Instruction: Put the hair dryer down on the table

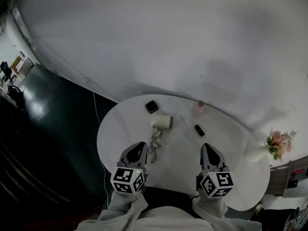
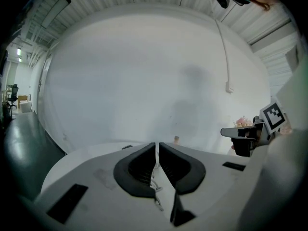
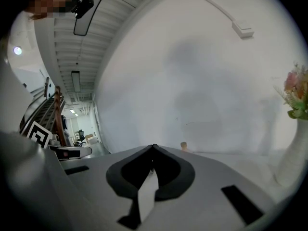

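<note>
Two closed, empty: left gripper, right gripper | hair dryer, whole: head view only

White table, cream hair dryer, pink flowers.

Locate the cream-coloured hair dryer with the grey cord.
In the head view, the cream hair dryer lies on the round white table, left of centre, between the black square object and the left gripper.

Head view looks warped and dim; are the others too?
Head view: wide-angle bending curves the wall, dim even light on the table. Left gripper view: black corners, faint shadow on the wall. Right gripper view: flowers at the edge look soft.
</note>
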The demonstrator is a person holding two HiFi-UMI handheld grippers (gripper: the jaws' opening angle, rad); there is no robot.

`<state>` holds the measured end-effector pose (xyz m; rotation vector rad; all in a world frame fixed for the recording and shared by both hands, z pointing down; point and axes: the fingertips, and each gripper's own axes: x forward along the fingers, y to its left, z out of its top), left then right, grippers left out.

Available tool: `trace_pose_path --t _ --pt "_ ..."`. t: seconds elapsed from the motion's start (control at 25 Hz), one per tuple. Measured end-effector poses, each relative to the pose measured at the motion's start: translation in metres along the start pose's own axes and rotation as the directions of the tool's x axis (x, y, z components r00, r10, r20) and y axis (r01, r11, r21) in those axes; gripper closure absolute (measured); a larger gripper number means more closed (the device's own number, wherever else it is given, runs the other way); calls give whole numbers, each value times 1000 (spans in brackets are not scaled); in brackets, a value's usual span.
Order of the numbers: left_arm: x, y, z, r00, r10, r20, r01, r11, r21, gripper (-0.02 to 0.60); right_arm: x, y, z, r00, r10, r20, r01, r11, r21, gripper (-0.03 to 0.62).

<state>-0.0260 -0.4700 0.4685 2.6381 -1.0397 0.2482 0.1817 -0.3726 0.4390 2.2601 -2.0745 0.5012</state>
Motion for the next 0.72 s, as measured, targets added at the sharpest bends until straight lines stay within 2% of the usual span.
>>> trace_pose_path --t 0.72 --pt "-6 7 3 1000 15 12 -15 1000 3 549 -3 8 -1 1000 4 2 -4 1000 13 545"
